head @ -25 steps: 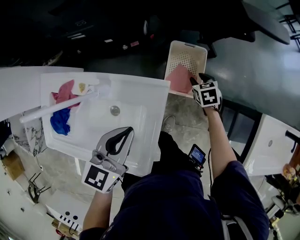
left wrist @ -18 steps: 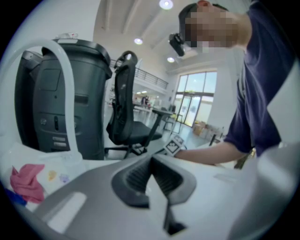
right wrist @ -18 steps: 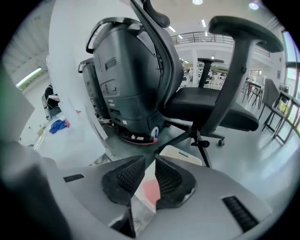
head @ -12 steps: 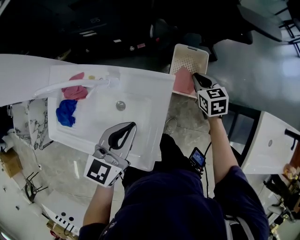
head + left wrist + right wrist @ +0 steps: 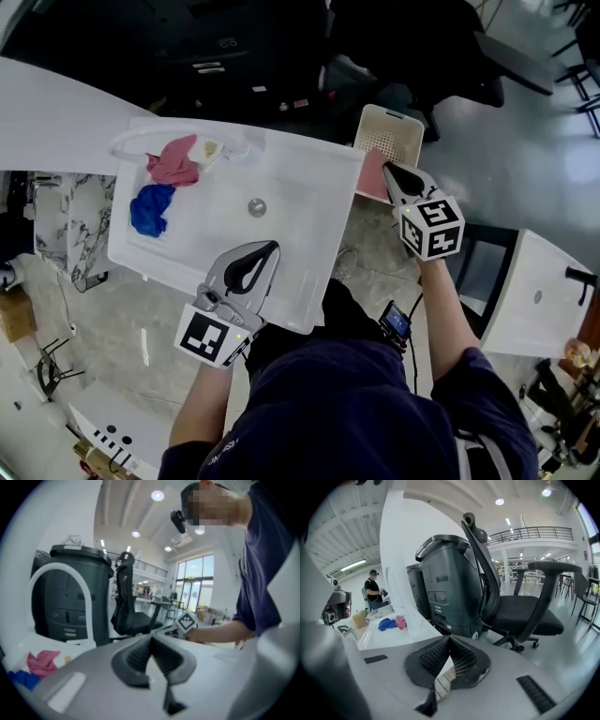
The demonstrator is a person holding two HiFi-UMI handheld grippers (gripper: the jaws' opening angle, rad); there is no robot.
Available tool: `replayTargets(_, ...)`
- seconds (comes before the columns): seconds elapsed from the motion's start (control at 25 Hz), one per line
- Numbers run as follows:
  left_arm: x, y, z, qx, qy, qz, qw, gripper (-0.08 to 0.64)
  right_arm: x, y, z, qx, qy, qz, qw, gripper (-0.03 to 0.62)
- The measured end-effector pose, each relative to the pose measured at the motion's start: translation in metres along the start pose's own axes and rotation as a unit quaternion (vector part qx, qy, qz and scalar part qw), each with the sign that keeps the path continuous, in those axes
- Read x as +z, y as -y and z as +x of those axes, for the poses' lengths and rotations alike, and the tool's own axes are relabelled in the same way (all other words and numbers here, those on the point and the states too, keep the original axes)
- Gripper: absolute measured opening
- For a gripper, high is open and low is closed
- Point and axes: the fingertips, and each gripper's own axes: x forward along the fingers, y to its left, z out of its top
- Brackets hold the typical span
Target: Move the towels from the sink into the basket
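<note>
A pink towel (image 5: 175,161) and a blue towel (image 5: 150,208) lie at the left end of the white sink (image 5: 309,202), under the faucet (image 5: 141,141). Another pink towel (image 5: 373,174) rests in the cream basket (image 5: 387,131) beside the sink's right end. My right gripper (image 5: 388,170) hovers over the basket's near edge. Its jaws have just been closing and are now shut with nothing between them. My left gripper (image 5: 273,247) hangs shut and empty over the sink's near rim. The right gripper view shows the blue towel (image 5: 386,624) and pink towel (image 5: 401,621) far off.
A dark grey bin (image 5: 445,592) and a black office chair (image 5: 520,606) stand behind the sink. A second white unit (image 5: 525,300) sits at the right. The person's own body fills the bottom of the head view. Another person (image 5: 374,589) stands far off.
My right gripper rose out of the basket and its jaws closed, leaving the pink towel in the basket. My left gripper lifted a little over the sink's near edge.
</note>
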Motion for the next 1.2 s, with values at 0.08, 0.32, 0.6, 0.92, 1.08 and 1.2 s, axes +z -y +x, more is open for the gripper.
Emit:
replayTargets(0.08,0.003,-0.002,-0.011,0.002,0.008,0.001,1.0,0.003,0.014,-0.02,-0.009,0.008,0.015,-0.011,1.0,0.009)
replayTargets(0.32,0.005,-0.015,-0.052,0.005,0.033,0.005,0.9994,0.003,0.046,-0.081,-0.026,0.021,0.042,-0.03,0.998,0.009)
replayTargets(0.6,-0.013,-0.035,-0.122,0.002,0.048,0.002,0.9988,0.003,0.058,-0.171,-0.036,0.023,0.053,-0.057,0.997,0.008)
replayTargets(0.92,-0.016,-0.052,-0.189,-0.016,0.078,0.015,0.9967,0.003,0.075,-0.265,-0.058,0.019,0.078,-0.079,0.994,0.008)
replayTargets(1.08,-0.014,-0.056,-0.22,-0.02,0.091,0.022,0.9954,0.003,0.079,-0.305,-0.068,0.024,0.087,-0.086,0.992,0.008)
replayTargets(1.2,-0.011,-0.06,-0.239,-0.021,0.1,0.024,0.9944,0.003,0.082,-0.332,-0.073,0.028,0.091,-0.092,0.991,0.008)
